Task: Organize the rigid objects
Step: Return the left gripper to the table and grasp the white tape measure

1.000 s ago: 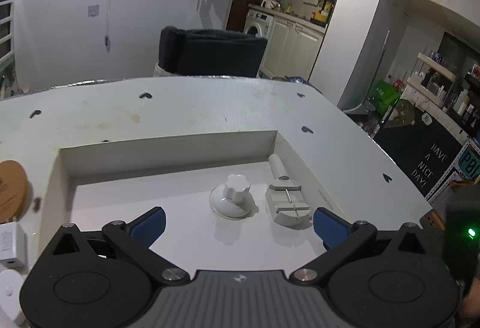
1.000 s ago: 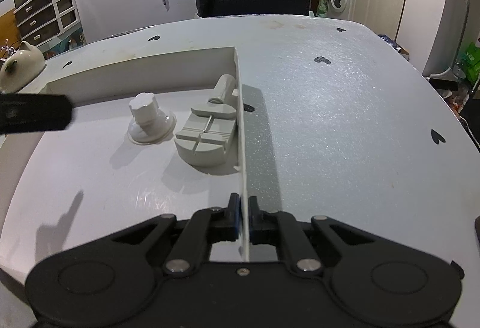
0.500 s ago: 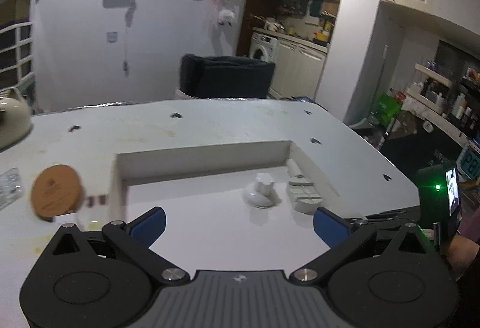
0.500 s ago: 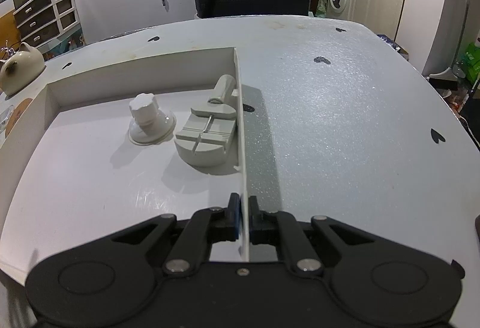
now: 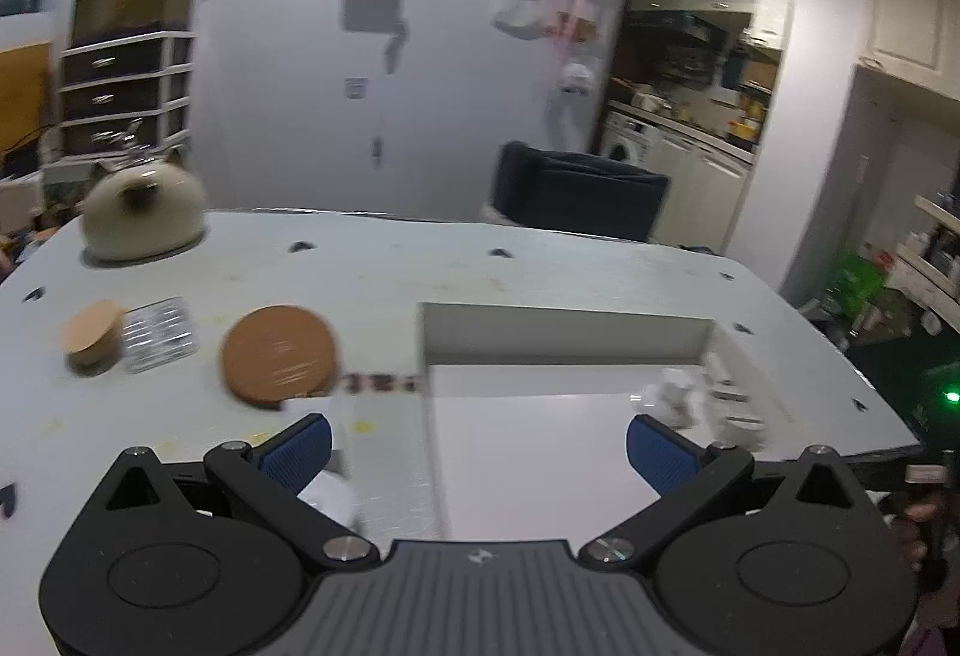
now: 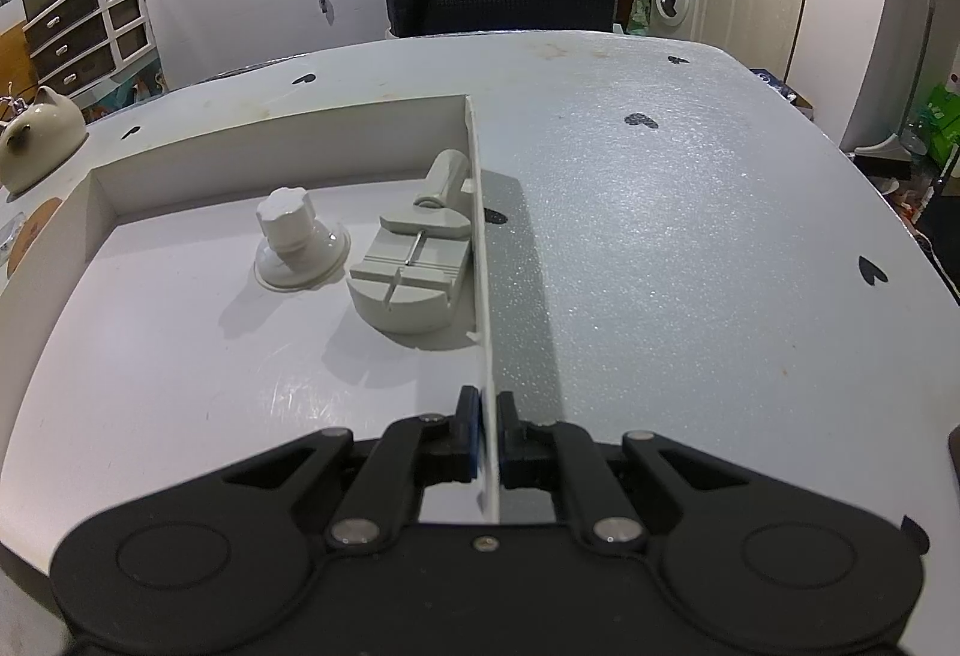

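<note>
Jaws of right gripper [image 6: 489, 419] pinch white tray [image 6: 477, 212] wall.

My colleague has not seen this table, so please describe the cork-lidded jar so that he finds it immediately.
Start at the white box, then go left past the round cork coaster and the blister pack. The small jar stands beside that pack; it alone is upright, with a cork lid.

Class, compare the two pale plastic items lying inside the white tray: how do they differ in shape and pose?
The white suction cup with ribbed knob is round and stands upright; the grey slotted holder block with handle is elongated and lies flat. The block sits against the white tray's side wall; the cup sits nearer the middle. Both rest on the tray floor, ungripped.
</note>
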A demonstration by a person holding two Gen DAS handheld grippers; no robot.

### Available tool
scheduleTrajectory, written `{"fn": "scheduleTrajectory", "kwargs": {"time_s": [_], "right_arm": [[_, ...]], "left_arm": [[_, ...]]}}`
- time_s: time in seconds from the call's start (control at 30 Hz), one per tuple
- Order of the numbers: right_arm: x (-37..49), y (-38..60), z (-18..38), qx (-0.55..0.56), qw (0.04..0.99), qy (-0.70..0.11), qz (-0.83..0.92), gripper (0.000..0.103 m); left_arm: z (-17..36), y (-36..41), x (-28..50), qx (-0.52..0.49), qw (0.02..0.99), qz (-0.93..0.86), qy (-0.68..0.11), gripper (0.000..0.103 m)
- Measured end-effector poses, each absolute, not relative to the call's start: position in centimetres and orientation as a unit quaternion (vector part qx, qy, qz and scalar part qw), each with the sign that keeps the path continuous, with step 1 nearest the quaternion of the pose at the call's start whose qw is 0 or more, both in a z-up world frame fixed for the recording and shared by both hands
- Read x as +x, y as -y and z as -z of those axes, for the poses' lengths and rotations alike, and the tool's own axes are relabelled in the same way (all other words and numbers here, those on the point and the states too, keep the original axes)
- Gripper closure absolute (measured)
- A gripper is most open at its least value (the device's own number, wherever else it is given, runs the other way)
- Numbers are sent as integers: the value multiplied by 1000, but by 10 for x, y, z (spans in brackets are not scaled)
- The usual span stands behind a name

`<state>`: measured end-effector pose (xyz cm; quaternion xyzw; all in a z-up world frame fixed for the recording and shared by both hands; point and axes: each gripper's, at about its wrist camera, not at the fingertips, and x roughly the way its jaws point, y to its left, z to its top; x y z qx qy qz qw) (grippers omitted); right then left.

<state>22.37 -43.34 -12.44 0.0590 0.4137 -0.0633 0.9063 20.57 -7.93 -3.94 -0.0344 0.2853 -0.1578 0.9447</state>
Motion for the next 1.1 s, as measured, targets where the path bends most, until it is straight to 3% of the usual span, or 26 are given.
{"fn": "scheduleTrajectory", "kwargs": {"time_s": [0.77,0.93,1.1], "right_arm": [[226,430,124,51,905,-418,69,96],[226,431,124,52,904,-419,70,96],[226,430,124,51,904,-419,70,96]], "left_arm": [[103,3,212,-42,944,102,-310,2],[116,15,221,-15,937,123,-326,19],[128,26,234,11,936,118,-332,28]]}}
